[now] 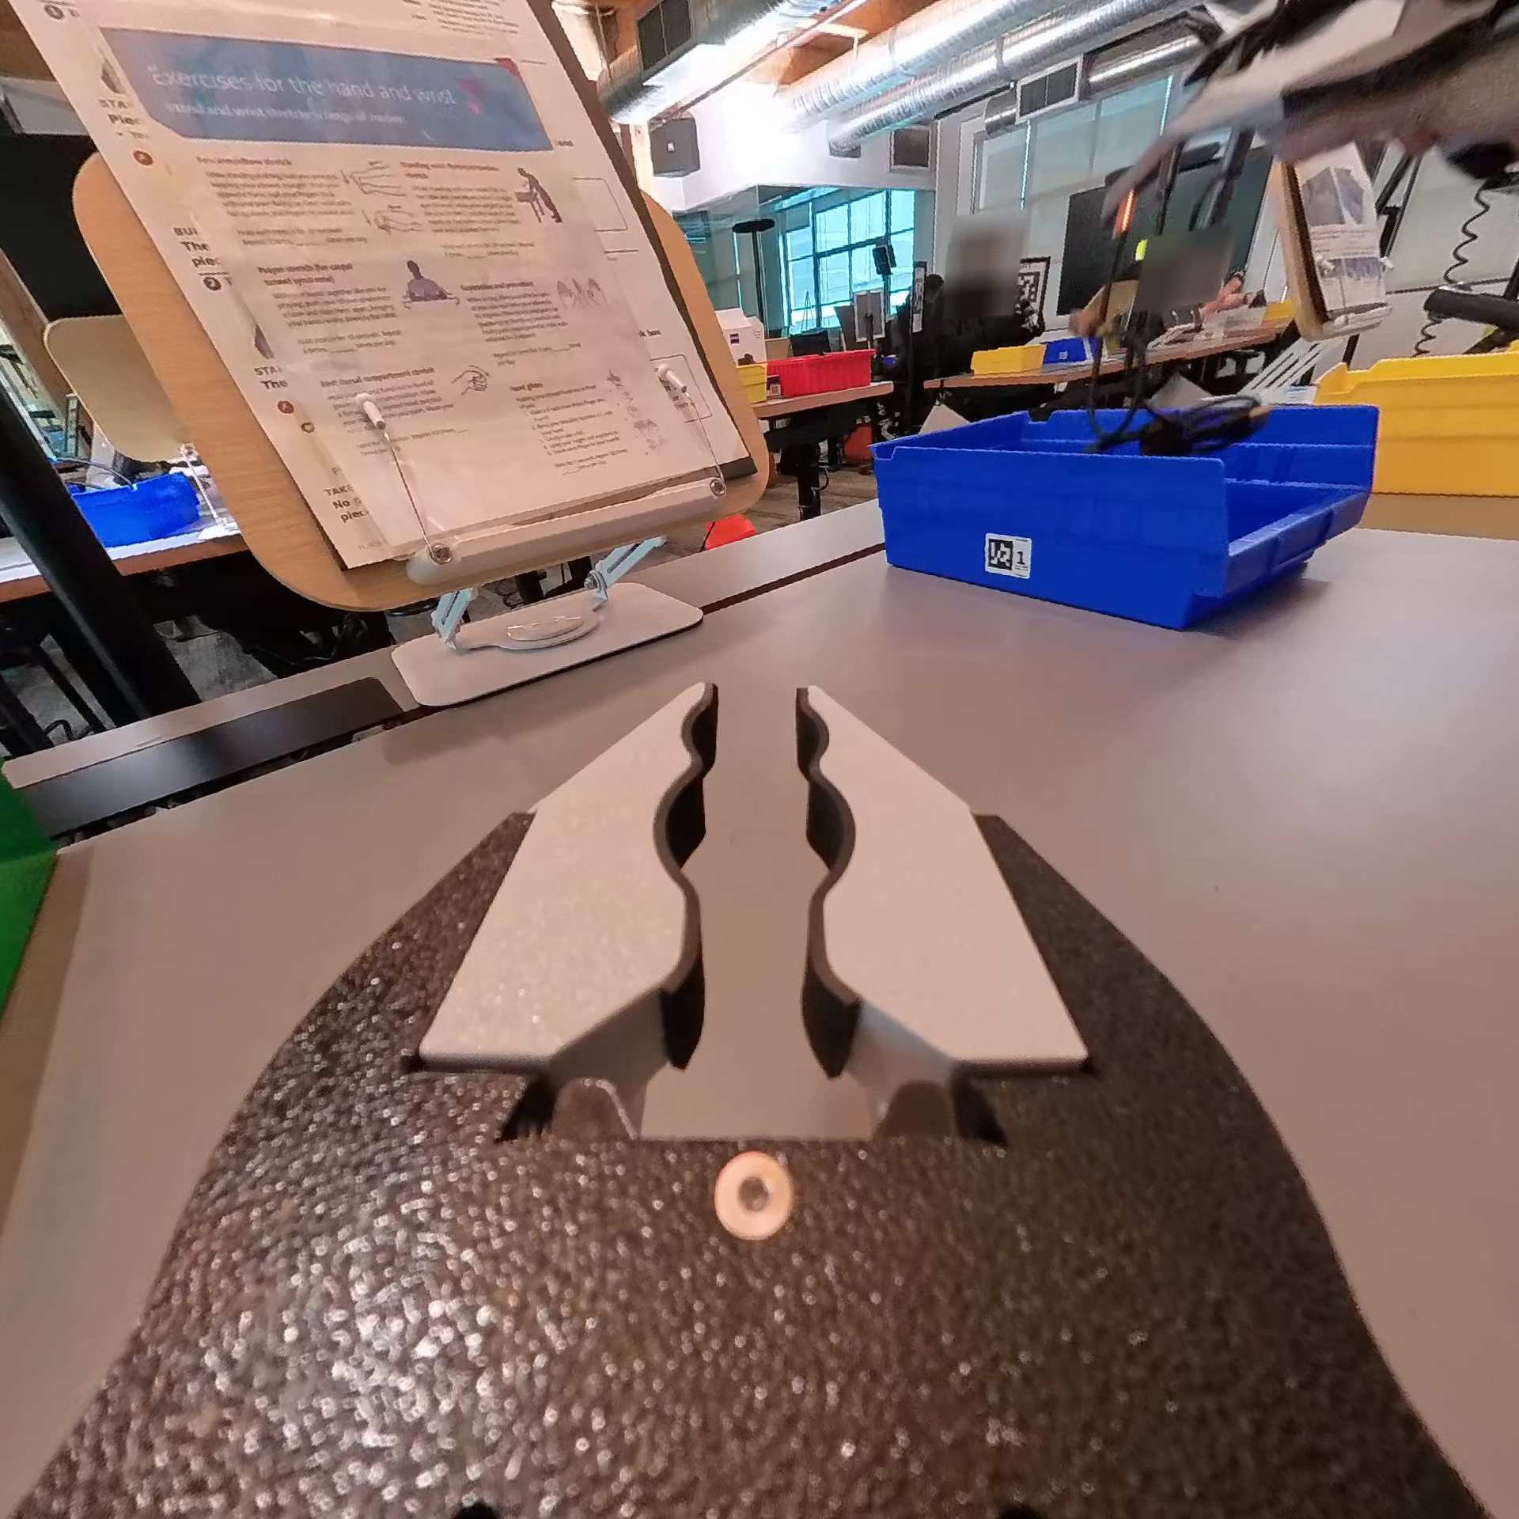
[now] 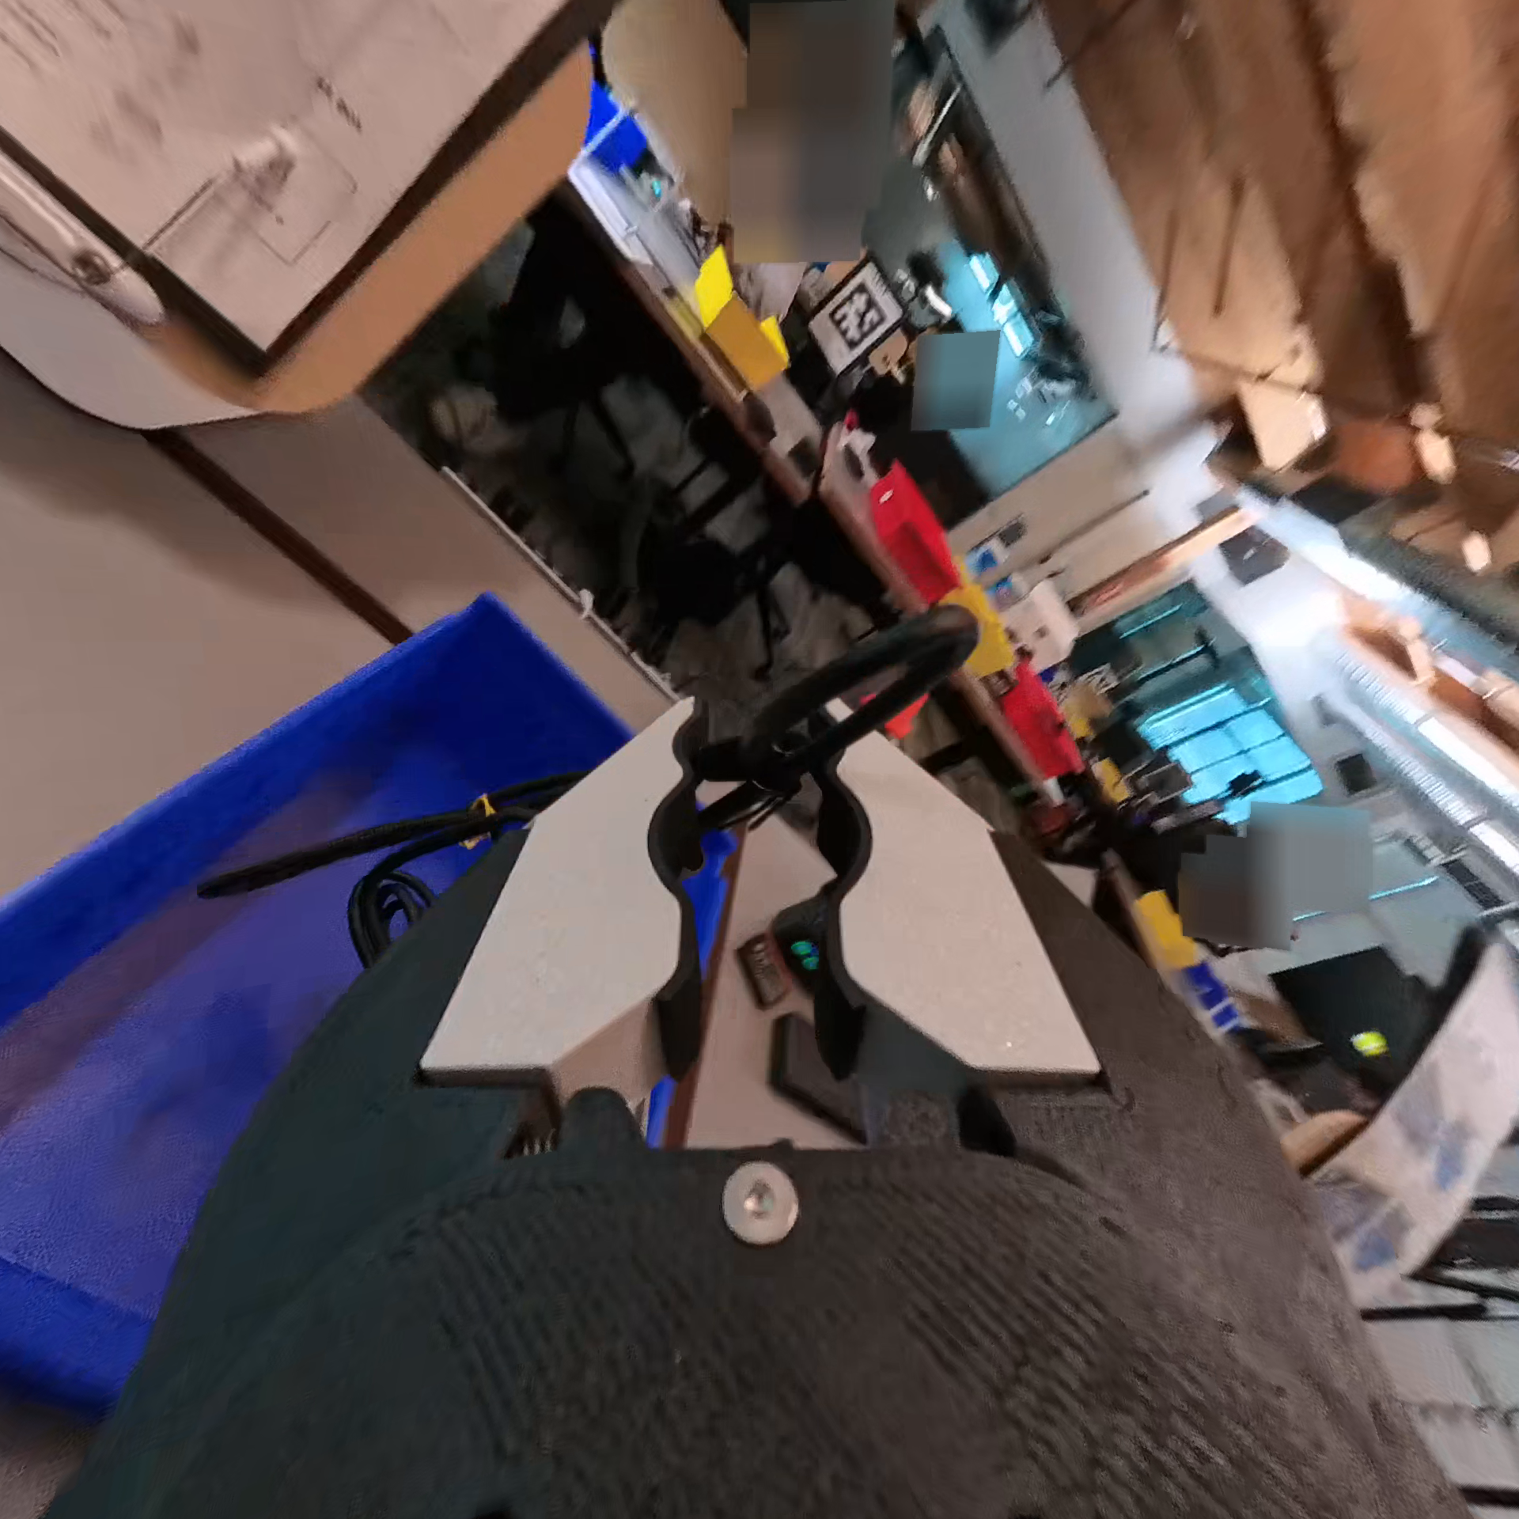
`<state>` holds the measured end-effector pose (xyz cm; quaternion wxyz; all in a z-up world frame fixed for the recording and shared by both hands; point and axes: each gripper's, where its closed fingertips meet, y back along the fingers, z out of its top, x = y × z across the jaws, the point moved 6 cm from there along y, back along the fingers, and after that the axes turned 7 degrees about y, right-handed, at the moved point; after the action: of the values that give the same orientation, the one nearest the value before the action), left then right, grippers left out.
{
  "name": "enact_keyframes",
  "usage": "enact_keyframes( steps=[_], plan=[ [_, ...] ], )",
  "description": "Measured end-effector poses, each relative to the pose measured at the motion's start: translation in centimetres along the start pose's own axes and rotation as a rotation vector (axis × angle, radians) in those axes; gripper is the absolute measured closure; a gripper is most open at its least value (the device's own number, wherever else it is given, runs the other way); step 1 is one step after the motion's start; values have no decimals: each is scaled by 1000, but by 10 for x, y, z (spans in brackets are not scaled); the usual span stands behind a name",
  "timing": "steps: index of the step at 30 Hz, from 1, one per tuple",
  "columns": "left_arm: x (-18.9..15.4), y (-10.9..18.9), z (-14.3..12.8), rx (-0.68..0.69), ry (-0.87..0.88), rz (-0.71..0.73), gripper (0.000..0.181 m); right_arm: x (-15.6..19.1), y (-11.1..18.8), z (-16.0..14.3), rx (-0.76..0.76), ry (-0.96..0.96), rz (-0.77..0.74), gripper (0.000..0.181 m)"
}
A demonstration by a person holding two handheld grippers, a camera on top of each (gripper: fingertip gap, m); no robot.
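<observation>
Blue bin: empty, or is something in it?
Not empty. The blue bin holds black cables; the right gripper has its jaws shut on one black cable, lifting it above the bin.

Motion blur and cut-off edges

The right gripper [image 1: 1348, 90] is a smear at the left wrist view's top right corner, cut by the edge; the black cable [image 2: 830, 715] it pinches runs behind its fingers, its ends hidden. The blue bin [image 2: 247, 945] is cropped left, the paper stand [image 2: 247, 205] blurred, its print unreadable
</observation>
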<state>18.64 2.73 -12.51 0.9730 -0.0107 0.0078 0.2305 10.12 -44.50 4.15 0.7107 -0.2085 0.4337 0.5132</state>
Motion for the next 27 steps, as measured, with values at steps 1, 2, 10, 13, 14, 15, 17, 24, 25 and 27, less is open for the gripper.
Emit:
enact_keyframes(
  steps=[1, 2, 10, 13, 14, 15, 17, 24, 25, 27],
  plan=[
    [0, 0, 0, 0, -3, 1, 165, 8, -5, -8, -3, -51, 8, 158],
    [-1, 0, 0, 0, -7, 2, 165, 16, -9, -14, -11, -125, 25, 158],
    [-2, 2, 0, -2, -17, 11, 166, 75, -30, -107, 261, -531, 149, 158],
    [1, 6, 1, 3, 6, 12, 166, 92, -16, -129, 409, -485, 252, 158],
    [3, 7, 1, 3, 19, 12, 166, 99, -11, -135, 459, -448, 295, 156],
    [5, 9, 3, 2, 38, 10, 166, 105, -6, -140, 510, -407, 338, 156],
    [10, 12, 9, -5, 89, -1, 166, 115, 6, -147, 607, -341, 412, 154],
    [48, 46, 48, 47, 135, -25, 164, 91, 51, -135, 742, -261, 366, 119],
    [61, 54, 57, 56, 118, -7, 164, 86, 56, -135, 751, -268, 360, 113],
    [93, 68, 76, 89, 84, 50, 163, 82, 59, -134, 708, -294, 394, 85]
  ],
)
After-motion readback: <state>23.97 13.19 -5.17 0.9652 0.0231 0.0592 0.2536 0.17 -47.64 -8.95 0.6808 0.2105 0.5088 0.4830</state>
